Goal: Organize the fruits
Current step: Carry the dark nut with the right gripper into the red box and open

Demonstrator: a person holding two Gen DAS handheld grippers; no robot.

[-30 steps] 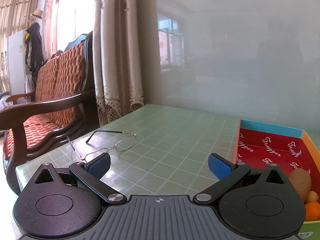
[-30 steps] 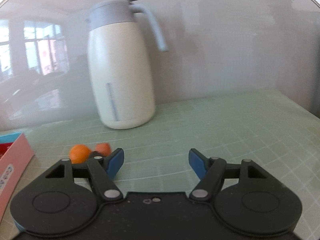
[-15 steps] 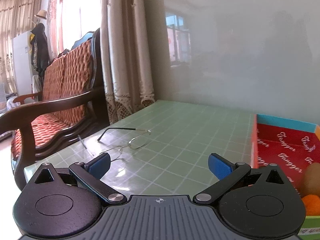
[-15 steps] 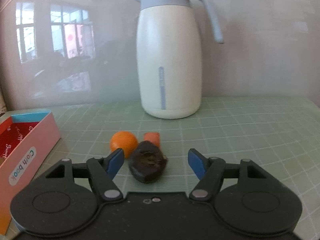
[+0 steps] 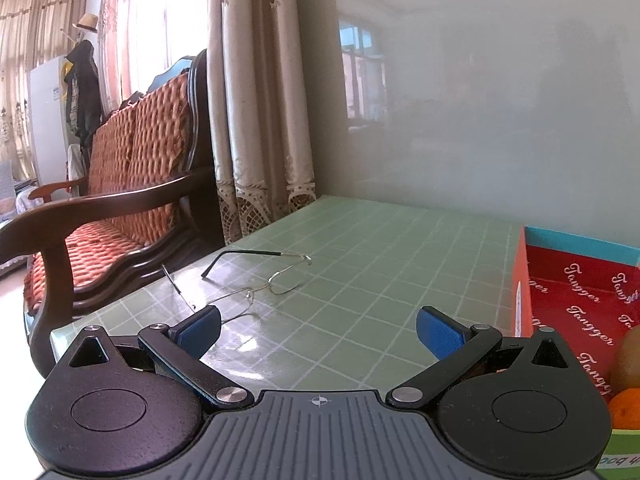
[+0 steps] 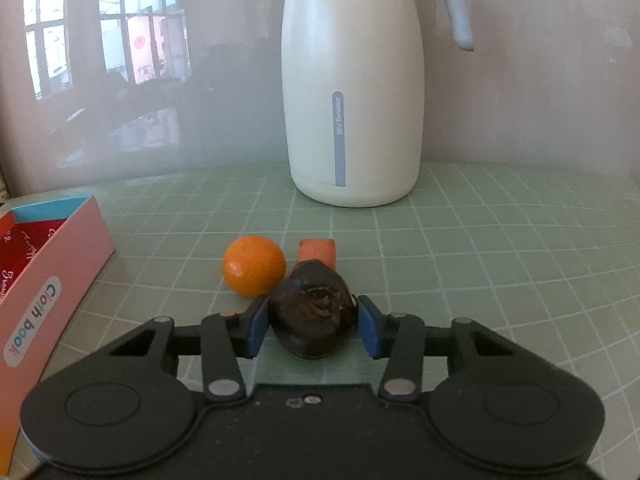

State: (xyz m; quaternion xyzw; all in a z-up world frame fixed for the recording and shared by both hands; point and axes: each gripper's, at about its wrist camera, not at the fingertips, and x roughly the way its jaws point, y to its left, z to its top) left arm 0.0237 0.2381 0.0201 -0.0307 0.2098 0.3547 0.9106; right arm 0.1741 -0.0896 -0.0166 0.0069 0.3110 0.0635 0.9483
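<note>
Surface: green gridded table (image 5: 360, 280) against a pale glossy wall.
Room: cushioned wooden bench (image 5: 120, 184) and curtains (image 5: 256, 112), upper left of the left view.
Left gripper (image 5: 318, 326): jaws apart, empty, over bare table near spectacles (image 5: 256, 280).
Right gripper (image 6: 312, 322): jaws just closing, pads against a dark fruit (image 6: 314, 314) at centre frame.
Nearby: mandarin (image 6: 254, 265) touching it at left; white jug (image 6: 352, 92) behind.
Box (image 6: 52, 264): lower left.
</note>
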